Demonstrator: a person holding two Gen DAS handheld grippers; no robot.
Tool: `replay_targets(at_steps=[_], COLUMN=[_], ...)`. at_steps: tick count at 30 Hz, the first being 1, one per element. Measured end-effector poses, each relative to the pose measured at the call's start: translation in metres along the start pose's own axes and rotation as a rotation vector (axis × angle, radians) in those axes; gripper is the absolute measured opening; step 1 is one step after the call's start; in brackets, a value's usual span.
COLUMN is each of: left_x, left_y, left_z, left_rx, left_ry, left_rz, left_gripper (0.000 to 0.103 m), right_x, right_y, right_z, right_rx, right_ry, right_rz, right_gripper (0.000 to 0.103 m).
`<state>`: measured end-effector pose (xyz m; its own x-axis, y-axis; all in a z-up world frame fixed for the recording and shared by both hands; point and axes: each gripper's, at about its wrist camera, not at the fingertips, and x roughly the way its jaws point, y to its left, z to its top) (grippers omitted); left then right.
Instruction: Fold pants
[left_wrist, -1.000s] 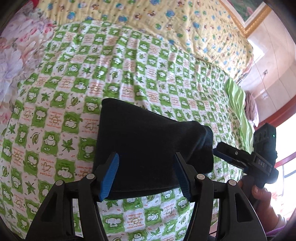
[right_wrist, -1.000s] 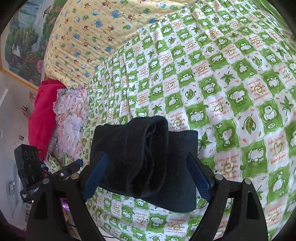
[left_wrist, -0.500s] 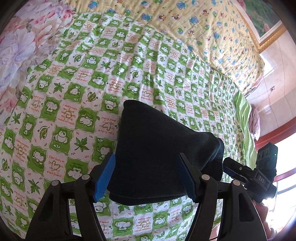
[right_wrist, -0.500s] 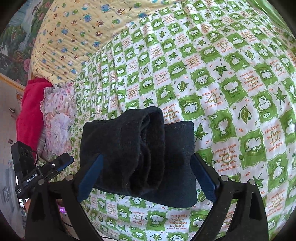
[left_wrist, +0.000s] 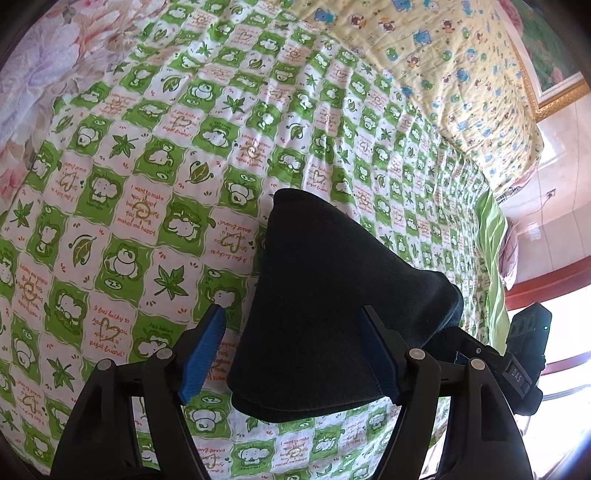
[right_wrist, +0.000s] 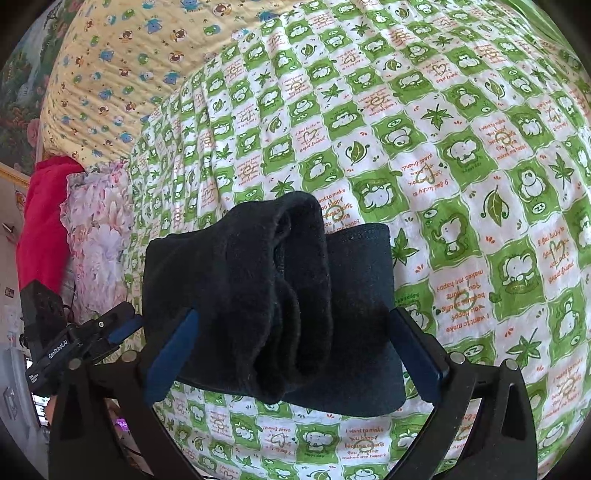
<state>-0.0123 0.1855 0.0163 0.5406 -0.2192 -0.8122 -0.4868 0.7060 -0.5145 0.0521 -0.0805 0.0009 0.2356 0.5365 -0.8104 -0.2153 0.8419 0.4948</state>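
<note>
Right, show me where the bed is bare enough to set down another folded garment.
Widest free stretch: the green checked quilt between the folded black pants and the floral pillow. Also free: the quilt up to the yellow blanket, and the side away from the pillow in the right wrist view. Crowded: the near edge, with the left gripper and right gripper astride the pants.

Black pants (left_wrist: 332, 295); green-white checked cartoon bedspread (left_wrist: 147, 184); blue claw pads (left_wrist: 203, 350).

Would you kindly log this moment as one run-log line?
pants: folded on bedspread | left gripper: open, opening | right gripper: open, opening
</note>
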Motion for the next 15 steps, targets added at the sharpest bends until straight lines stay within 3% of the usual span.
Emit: replay_targets(at_steps=[12,15], left_x=[0.03,0.036], left_y=[-0.002,-0.004], left_z=[0.009,0.011], left_rx=[-0.01,-0.011], left_ry=[0.064,0.078], left_rz=[-0.002,-0.007], left_gripper=[0.074,0.075], right_x=[0.022,0.025], right_y=[-0.015,-0.018], right_z=[-0.005,-0.009], right_rx=[0.036,0.026], right_ry=[0.053,0.05], right_rz=[-0.001,0.003], right_gripper=[0.101,0.093])
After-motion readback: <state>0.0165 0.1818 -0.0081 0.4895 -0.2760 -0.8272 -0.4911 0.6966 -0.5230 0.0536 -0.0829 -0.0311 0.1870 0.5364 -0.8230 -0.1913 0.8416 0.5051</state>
